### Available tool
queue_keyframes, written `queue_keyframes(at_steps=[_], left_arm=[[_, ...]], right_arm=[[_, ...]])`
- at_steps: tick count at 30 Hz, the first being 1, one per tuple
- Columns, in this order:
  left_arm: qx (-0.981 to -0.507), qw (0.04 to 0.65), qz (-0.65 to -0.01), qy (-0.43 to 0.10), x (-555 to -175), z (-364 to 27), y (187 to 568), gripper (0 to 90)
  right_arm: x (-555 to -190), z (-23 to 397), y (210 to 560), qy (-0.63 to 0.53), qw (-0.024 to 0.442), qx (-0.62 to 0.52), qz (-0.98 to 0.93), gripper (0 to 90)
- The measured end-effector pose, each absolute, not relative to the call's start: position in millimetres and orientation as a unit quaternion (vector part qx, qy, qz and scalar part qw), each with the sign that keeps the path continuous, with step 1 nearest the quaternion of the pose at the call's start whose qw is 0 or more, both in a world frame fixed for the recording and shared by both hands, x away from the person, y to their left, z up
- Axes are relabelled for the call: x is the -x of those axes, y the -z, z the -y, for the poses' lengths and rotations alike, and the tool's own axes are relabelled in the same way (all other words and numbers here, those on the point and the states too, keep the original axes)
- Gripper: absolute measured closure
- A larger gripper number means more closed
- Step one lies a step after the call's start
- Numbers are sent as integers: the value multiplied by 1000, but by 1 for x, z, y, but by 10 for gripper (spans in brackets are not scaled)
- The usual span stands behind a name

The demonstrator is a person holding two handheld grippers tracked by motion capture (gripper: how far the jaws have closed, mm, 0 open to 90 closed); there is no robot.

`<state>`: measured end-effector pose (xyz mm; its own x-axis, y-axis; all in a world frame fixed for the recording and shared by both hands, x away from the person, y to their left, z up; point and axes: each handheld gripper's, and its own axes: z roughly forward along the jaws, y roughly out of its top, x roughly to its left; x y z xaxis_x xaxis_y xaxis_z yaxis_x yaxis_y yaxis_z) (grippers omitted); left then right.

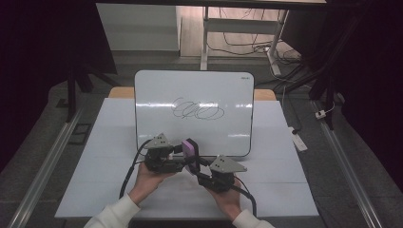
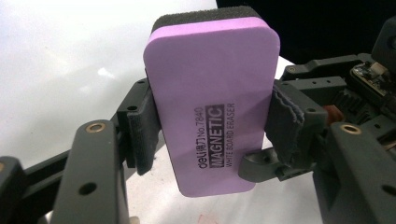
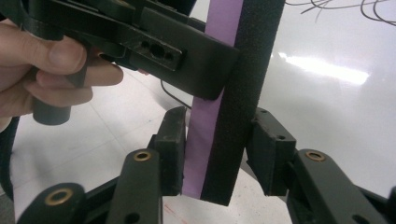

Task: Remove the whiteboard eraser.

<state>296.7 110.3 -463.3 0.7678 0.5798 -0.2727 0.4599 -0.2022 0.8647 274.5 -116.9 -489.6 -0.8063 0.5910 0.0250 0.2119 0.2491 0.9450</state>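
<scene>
Eraser: a purple eraser (image 2: 211, 107) with a black felt side stood upright above the table (image 1: 100, 156), in front of the whiteboard (image 1: 157, 95).
Left gripper (image 2: 210, 130): clamped on the eraser's long edges.
Right gripper (image 3: 215, 154): jaws flanked the eraser's lower end, a gap on the felt side; grip unclear.
Whiteboard: bore a black scribble (image 1: 197, 110).

The purple eraser (image 2: 211, 105) reads "deli No.7840 MAGNETIC WHITE BOARD ERASER".

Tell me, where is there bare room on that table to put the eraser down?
Bare table lies left of the whiteboard, and more to its right. It is crowded in front, where both grippers meet at the eraser.
</scene>
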Motion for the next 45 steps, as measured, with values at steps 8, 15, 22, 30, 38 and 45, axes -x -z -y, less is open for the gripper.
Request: queue_keyframes(at_steps=[8,15,22,30,38,45], left_arm=[[-767,536,-343,-76,-297,-124,458,407],[-773,531,-337,-87,-294,-139,455,409],[-780,522,-329,-99,-289,-152,453,409],[-783,516,-331,-103,-288,-160,453,409],[-779,516,-337,-113,-288,-168,450,410],[-774,521,-341,-114,-289,-176,448,410]], right_arm=[[-278,130,485,-558,167,-252,-773,455],[-288,167,484,-532,179,-281,-778,431],[-292,214,497,-479,206,-300,-799,425],[-285,265,499,-447,246,-333,-793,407],[-288,284,501,-434,260,-350,-788,406],[-291,286,502,-434,257,-347,-791,405]])
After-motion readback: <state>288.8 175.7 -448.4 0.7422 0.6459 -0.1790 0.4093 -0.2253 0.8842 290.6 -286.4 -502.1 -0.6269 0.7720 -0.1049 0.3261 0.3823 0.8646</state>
